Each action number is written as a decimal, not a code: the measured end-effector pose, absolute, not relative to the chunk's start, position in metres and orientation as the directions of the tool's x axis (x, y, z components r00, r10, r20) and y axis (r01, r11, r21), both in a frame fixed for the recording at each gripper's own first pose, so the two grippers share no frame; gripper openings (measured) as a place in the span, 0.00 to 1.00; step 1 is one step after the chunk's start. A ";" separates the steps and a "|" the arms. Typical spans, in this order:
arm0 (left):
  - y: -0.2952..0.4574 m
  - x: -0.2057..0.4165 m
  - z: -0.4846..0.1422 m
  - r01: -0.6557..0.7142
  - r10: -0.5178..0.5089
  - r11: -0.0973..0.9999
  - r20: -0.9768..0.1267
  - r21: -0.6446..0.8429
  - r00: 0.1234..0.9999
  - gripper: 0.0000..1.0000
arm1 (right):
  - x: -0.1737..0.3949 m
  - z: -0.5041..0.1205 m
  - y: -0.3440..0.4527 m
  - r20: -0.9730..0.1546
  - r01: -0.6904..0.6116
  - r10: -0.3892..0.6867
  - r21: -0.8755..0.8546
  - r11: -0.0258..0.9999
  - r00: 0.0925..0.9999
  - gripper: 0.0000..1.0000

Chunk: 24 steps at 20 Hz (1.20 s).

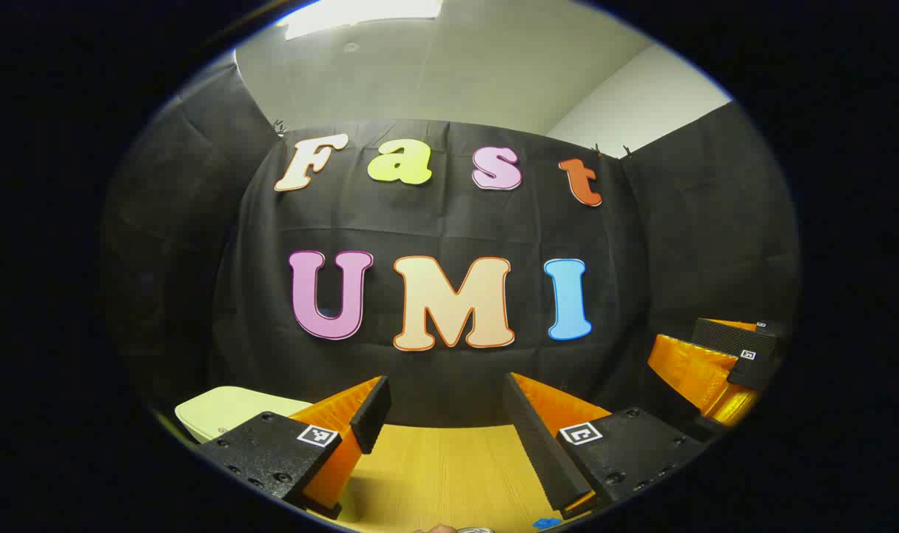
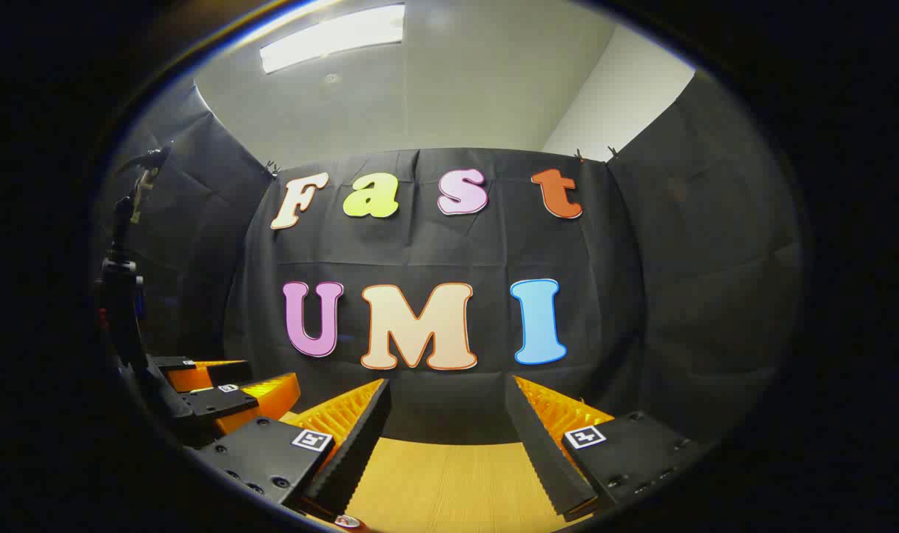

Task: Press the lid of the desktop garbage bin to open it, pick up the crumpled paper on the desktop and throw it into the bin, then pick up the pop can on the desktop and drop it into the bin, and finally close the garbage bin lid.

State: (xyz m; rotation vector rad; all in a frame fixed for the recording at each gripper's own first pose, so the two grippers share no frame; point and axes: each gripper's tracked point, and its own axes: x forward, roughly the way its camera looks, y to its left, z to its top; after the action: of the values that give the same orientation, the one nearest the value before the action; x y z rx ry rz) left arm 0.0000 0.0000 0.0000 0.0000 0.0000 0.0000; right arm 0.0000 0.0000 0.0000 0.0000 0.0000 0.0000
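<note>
Garbage bin (image 1: 231,409): a pale, cream-coloured lidded body shows at the lower left of the left gripper view, partly behind the left finger of the left tool (image 1: 445,414), standing on the desk (image 1: 434,466); its lid appears down, though most of it is hidden. Left tool: the two fingers stand well apart at the bottom centre of that view, nothing between them, bare wood-grain desk visible in the gap. At the very bottom edge of the same view, just right of centre, a small sliver of metal rim (image 1: 475,529) shows, possibly the pop can, too little of it to confirm; a small blue scrap (image 1: 545,523) lies just beside it. At the lower right of the left gripper view the right tool (image 1: 723,363) appears farther off, raised above desk level. Right tool (image 2: 445,418) in the right gripper view: fingers likewise spread apart at bottom centre, gripping nothing, the desk surface seen between them. At the lower left of that view the left tool (image 2: 212,389) shows beside it, with a dark stand (image 2: 120,281) rising behind it at the left edge. A small round red-and-white item (image 2: 348,521) sits at the bottom edge, too cropped to identify. Both views face the black cloth wall, with a ceiling light panel (image 2: 331,37) at the upper left.
</note>
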 end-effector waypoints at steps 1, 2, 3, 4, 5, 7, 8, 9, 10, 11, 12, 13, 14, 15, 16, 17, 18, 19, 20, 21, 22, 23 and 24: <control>0.001 0.000 0.001 -0.002 0.002 1.000 0.000 0.001 1.000 0.93 | 0.000 0.000 0.001 0.001 -0.002 0.002 -0.002 1.000 1.000 0.98; 0.000 -0.001 0.000 -0.003 0.003 1.000 -0.001 0.002 1.000 0.93 | 0.000 -0.001 0.001 0.001 -0.003 0.003 -0.005 1.000 1.000 0.97; 0.000 -0.001 -0.001 -0.004 0.004 1.000 -0.002 0.000 1.000 0.93 | 0.000 -0.002 0.002 -0.001 -0.005 0.005 -0.006 1.000 1.000 0.97; 0.000 -0.001 -0.001 -0.002 0.002 1.000 -0.003 -0.001 1.000 0.93 | 0.000 -0.003 0.003 -0.002 -0.008 0.008 -0.007 1.000 1.000 0.97; 0.000 -0.001 -0.001 -0.004 0.004 1.000 -0.003 0.000 1.000 0.93 | 0.000 -0.002 0.004 -0.002 -0.009 0.009 -0.008 1.000 1.000 0.97; 0.002 -0.002 0.001 -0.008 0.008 1.000 0.002 0.003 1.000 0.93 | 0.001 0.001 0.003 0.004 -0.009 0.009 -0.007 1.000 1.000 0.97; 0.002 -0.002 0.001 -0.009 0.009 1.000 0.003 0.004 1.000 0.93 | 0.000 0.001 0.003 0.007 -0.009 0.009 -0.006 1.000 1.000 0.97; 0.002 -0.002 0.001 -0.010 0.010 1.000 0.003 0.005 1.000 0.93 | 0.001 0.002 0.002 0.009 -0.008 0.008 -0.005 1.000 1.000 0.97; 0.001 -0.002 0.001 -0.009 0.009 1.000 0.003 0.005 1.000 0.93 | 0.000 0.002 0.001 0.010 -0.007 0.007 -0.004 1.000 1.000 0.98; 0.000 -0.002 0.001 -0.007 0.007 1.000 0.003 0.004 1.000 0.93 | 0.001 0.002 0.001 0.010 -0.006 0.006 -0.002 1.000 1.000 0.98; 0.000 -0.003 0.001 -0.006 0.006 1.000 0.003 0.003 1.000 0.93 | 0.001 0.001 0.000 0.009 -0.005 0.005 -0.001 1.000 1.000 0.98; -0.001 -0.003 0.001 -0.004 0.004 1.000 0.005 0.004 1.000 0.93 | 0.001 0.002 -0.001 0.010 -0.004 0.004 0.000 1.000 1.000 0.98; -0.002 -0.003 0.001 -0.001 0.001 1.000 0.007 0.005 1.000 0.93 | 0.001 0.001 -0.001 0.010 -0.004 0.004 -0.001 1.000 1.000 0.98; -0.003 -0.003 0.002 0.002 -0.002 1.000 0.011 0.006 1.000 0.93 | 0.001 0.001 -0.001 0.010 -0.006 0.006 -0.002 1.000 1.000 0.98; -0.004 -0.003 0.003 0.003 -0.003 1.000 0.016 0.005 1.000 0.93 | 0.000 0.001 -0.002 0.012 -0.005 0.005 -0.005 1.000 1.000 0.98; -0.004 -0.003 0.005 0.001 -0.002 1.000 0.021 0.005 1.000 0.93 | 0.000 0.001 -0.003 0.014 -0.004 0.004 -0.006 1.000 1.000 0.98; -0.004 -0.003 0.006 -0.002 0.002 1.000 0.026 0.009 1.000 0.93 | -0.001 0.001 -0.003 0.015 -0.005 0.005 -0.004 1.000 1.000 0.98; -0.002 -0.003 0.007 -0.005 0.005 1.000 0.029 0.012 1.000 0.92 | 0.000 0.001 -0.003 0.017 -0.006 0.006 -0.002 1.000 1.000 0.98; -0.002 -0.003 0.008 -0.006 0.005 1.000 0.030 0.018 1.000 0.93 | -0.001 0.001 -0.005 0.019 -0.006 0.006 0.002 1.000 1.000 0.97; -0.002 -0.003 0.008 -0.006 0.006 1.000 0.029 0.023 1.000 0.93 | 0.000 0.000 -0.005 0.019 -0.008 0.007 0.006 1.000 1.000 0.97; 0.000 -0.004 0.007 -0.012 0.011 0.999 0.025 0.030 1.000 0.93 | 0.000 -0.001 -0.005 0.018 -0.010 0.010 0.011 1.000 1.000 0.98; 0.002 -0.005 0.007 -0.015 0.014 0.999 0.024 0.033 1.000 0.93 | 0.001 -0.001 -0.005 0.018 -0.013 0.013 0.015 1.000 1.000 0.98; 0.004 -0.006 0.007 -0.020 0.019 0.999 0.023 0.034 1.000 0.90 | 0.002 -0.002 -0.004 0.017 -0.016 0.015 0.017 1.000 1.000 0.97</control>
State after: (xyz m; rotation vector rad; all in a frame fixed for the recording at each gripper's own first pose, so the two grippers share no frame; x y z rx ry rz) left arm -0.0063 0.0037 0.0067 0.0338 -0.0226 0.0194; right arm 0.0020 -0.0045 -0.0018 0.0171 -0.0173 0.0155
